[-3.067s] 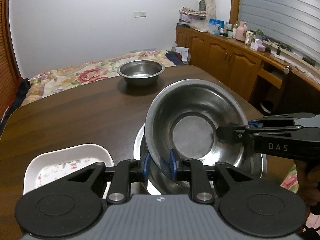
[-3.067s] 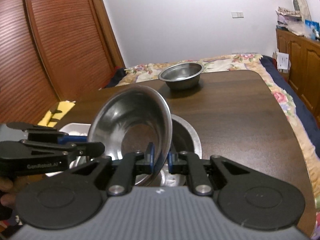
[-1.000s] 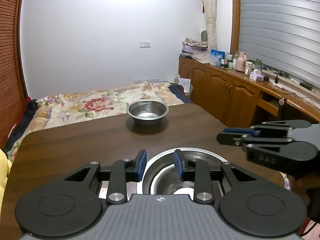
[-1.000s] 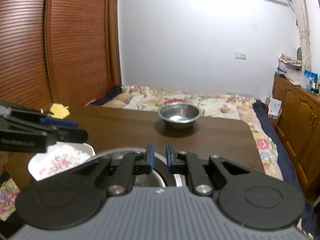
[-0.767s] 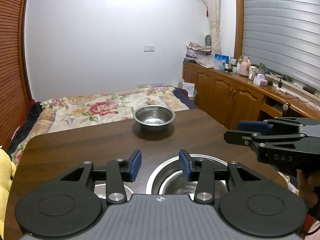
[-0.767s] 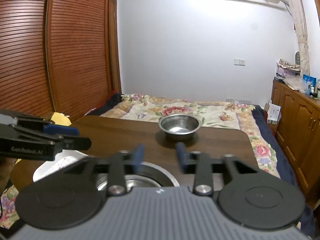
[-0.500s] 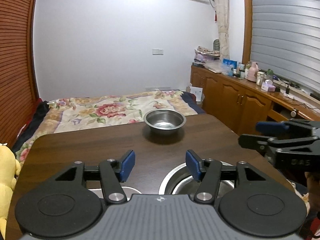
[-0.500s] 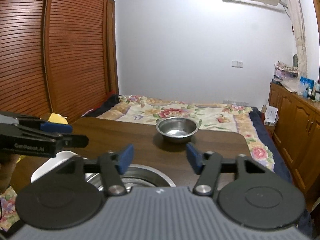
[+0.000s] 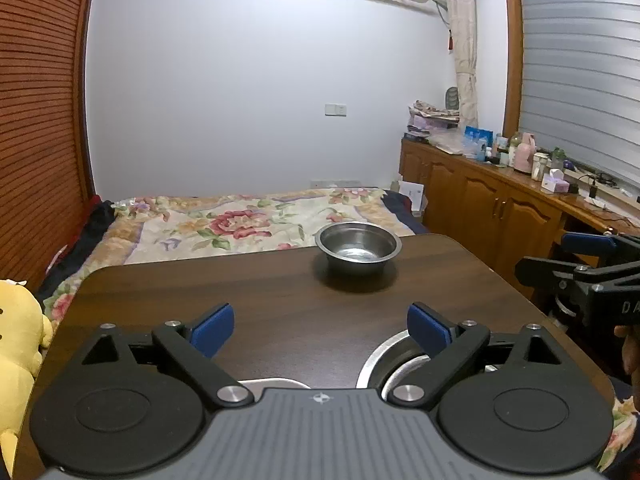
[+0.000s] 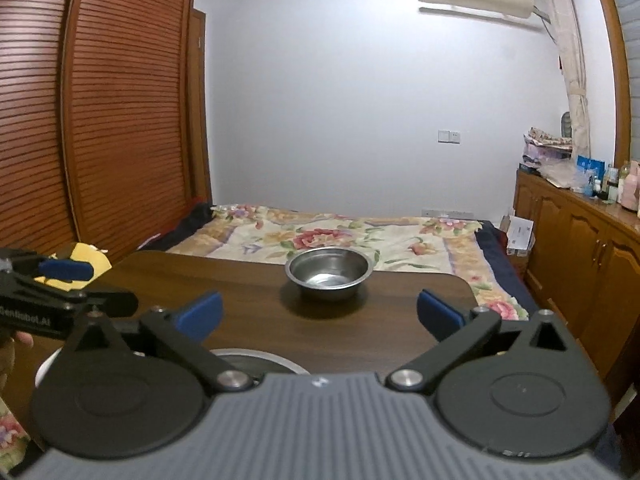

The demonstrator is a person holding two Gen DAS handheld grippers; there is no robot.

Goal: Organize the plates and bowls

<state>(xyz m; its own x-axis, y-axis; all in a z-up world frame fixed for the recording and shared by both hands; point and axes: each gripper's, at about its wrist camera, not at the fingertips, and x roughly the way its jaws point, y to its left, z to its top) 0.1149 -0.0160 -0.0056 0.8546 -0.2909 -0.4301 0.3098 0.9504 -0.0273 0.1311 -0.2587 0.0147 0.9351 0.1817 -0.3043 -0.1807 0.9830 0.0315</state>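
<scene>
A steel bowl (image 9: 358,248) is seen standing upright and alone at the far end of the tabletop (image 9: 280,300), close to the far edge, with the bed (image 9: 240,224) lying just beyond it. Nearer, below the tools, the rim of a stack of steel dishes (image 9: 394,354) is glimpsed, and a sliver of a white plate (image 9: 276,382) is caught to its left; how these are nested cannot be told, since most of them is hidden by the tool bodies. The left tool (image 9: 320,324) is held spread wide with nothing between its blue pads (image 9: 212,322), and the right tool (image 10: 320,314) is likewise gaped wide and empty, both raised above the near end and aimed toward the far bowl. If that bowl is to be fetched next, it is judged that it could be nudged toward the far edge by a pad arriving too flat, and could be tipped onto the bed, because little tabletop is left behind it. A thin, smooth metal rim is likely to slip from a shallow pinch, so the bowl might be dropped during the carry back. The near stack could also be clipped by a tool lowered carelessly, as it sits directly beneath both. A collision between the two tools is possible if the same rim is reached for at once.
</scene>
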